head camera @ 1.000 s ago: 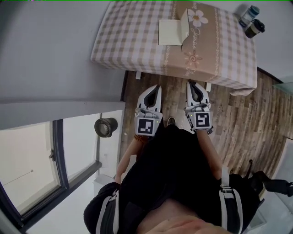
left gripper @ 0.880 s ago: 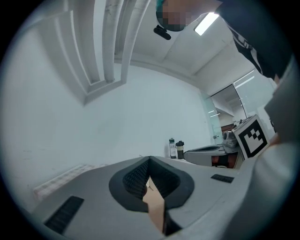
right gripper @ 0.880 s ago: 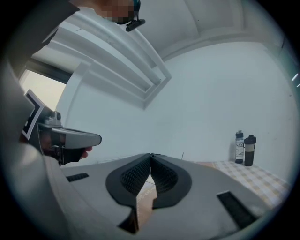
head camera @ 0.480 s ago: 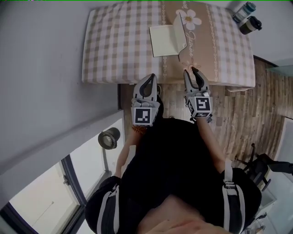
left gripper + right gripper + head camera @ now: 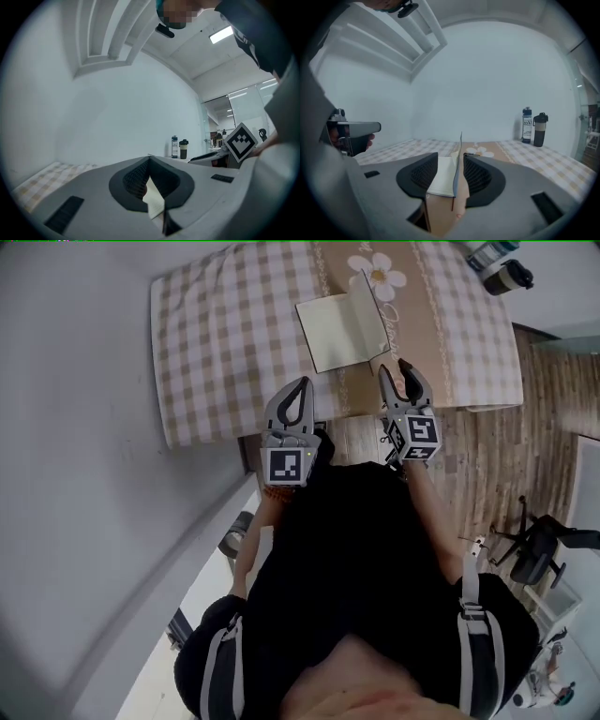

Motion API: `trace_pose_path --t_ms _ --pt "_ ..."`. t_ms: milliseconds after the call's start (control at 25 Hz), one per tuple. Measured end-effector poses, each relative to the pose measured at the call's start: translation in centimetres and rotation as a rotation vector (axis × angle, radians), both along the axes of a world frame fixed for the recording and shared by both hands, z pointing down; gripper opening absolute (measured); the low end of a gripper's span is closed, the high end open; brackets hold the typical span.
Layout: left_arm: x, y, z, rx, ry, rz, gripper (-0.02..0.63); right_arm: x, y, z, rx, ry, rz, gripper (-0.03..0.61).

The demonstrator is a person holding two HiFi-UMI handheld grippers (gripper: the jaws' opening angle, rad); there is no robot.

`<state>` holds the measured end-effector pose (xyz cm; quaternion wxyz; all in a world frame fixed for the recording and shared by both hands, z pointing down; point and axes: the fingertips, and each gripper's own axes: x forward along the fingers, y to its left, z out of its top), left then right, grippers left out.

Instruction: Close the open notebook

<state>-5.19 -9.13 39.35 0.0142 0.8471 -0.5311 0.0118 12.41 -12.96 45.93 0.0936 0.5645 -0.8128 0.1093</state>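
An open notebook (image 5: 336,332) lies on the checked tablecloth (image 5: 225,334), cream pages up, its right cover (image 5: 372,304) standing upright. My right gripper (image 5: 405,372) is at the table's near edge, just short of the notebook's near right corner, and its jaws are opening with nothing pressed between them. In the right gripper view the upright cover (image 5: 460,157) shows through the gap of that gripper (image 5: 451,158), farther off. My left gripper (image 5: 301,386) hovers at the table's front edge left of the notebook, its tips together. In its own view the left gripper (image 5: 150,160) shows pale paper through a narrow slit.
Two bottles (image 5: 497,266) stand at the table's far right corner, also seen as bottles (image 5: 533,126) in the right gripper view. A grey wall runs along the left. Wood floor (image 5: 525,446) lies right of the table, and an office chair base (image 5: 534,549) stands behind me.
The table has come much closer. Both grippers moved forward from over the floor to the table's near edge. The right jaws went from shut to apart.
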Motion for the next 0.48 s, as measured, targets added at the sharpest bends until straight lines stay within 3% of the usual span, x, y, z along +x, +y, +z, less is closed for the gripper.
trace_pose_path --t_ms 160,480 --pt "0.8 -1.0 0.9 -0.039 0.02 0.123 0.012 1.2 0.7 0.9 -0.054 0.035 0.082 0.179" --pt "-0.5 -4.2 1.7 -0.033 0.025 0.142 0.012 -0.2 -3.1 1.9 -0.064 0.063 0.073 0.179"
